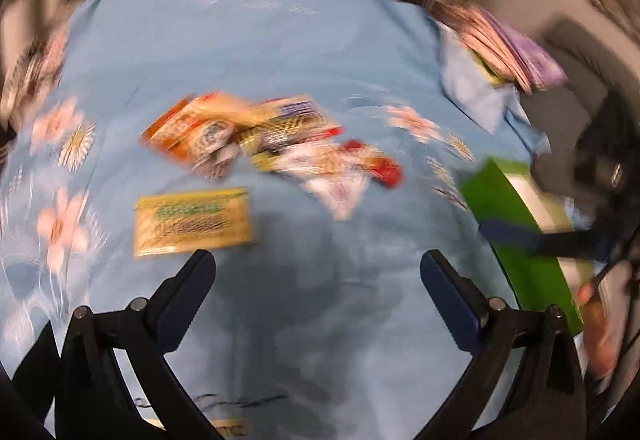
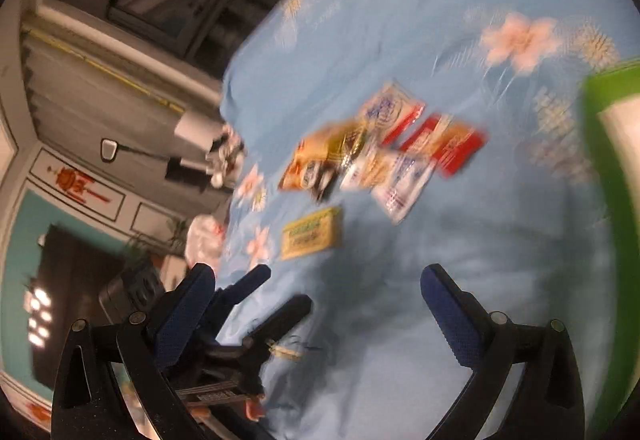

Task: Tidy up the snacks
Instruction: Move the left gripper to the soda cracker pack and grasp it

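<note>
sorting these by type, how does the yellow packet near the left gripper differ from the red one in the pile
The yellow packet lies alone and flat on the blue cloth; the red packet sits in the overlapping pile. Yellow looks larger, with green print; red is partly covered. Both are blurred snack packets.

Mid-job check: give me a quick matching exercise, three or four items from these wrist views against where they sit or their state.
Items:
1. yellow packet
2. green box
3. snack pile
4. left gripper

Descriptions:
A. open, holding nothing
B. lying alone on the blue floral cloth, nearer the grippers than the pile
C. overlapping packets in the middle of the cloth
D. at the cloth's right edge

Pairs: 1-B, 2-D, 3-C, 4-A
</note>
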A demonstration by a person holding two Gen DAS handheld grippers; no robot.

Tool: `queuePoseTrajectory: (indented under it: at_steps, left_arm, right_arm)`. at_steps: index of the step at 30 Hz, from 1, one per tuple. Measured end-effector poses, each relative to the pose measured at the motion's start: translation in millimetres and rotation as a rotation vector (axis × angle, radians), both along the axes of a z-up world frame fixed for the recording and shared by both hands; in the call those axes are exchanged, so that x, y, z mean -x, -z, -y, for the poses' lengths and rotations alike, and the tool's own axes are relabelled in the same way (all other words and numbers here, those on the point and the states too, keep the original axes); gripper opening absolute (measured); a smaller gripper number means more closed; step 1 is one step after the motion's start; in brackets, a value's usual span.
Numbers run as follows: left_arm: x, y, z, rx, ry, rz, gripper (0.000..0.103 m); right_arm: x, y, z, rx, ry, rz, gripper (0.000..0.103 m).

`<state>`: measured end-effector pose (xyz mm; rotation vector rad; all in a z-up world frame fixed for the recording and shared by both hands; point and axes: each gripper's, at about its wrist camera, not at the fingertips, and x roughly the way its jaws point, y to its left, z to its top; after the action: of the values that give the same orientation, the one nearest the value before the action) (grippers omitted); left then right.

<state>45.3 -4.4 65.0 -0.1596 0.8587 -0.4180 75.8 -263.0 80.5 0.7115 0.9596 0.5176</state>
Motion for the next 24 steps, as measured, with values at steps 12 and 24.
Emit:
queuePoseTrajectory:
  at_steps: [12, 24]
  left_arm:
    - [-69.9, 45.9, -95.6, 0.324, -0.14, -0.251, 0.103]
    - [-67.5, 66.3, -114.6, 0.49, -0.086, -0.234, 0.101]
  right_arm:
    - [-71.7, 86.1, -86.2, -0.235, -0.084, -0.155, 0.103]
    - [-76.8, 85.9, -96.0, -0.148, -0.056, -0.118, 0.101]
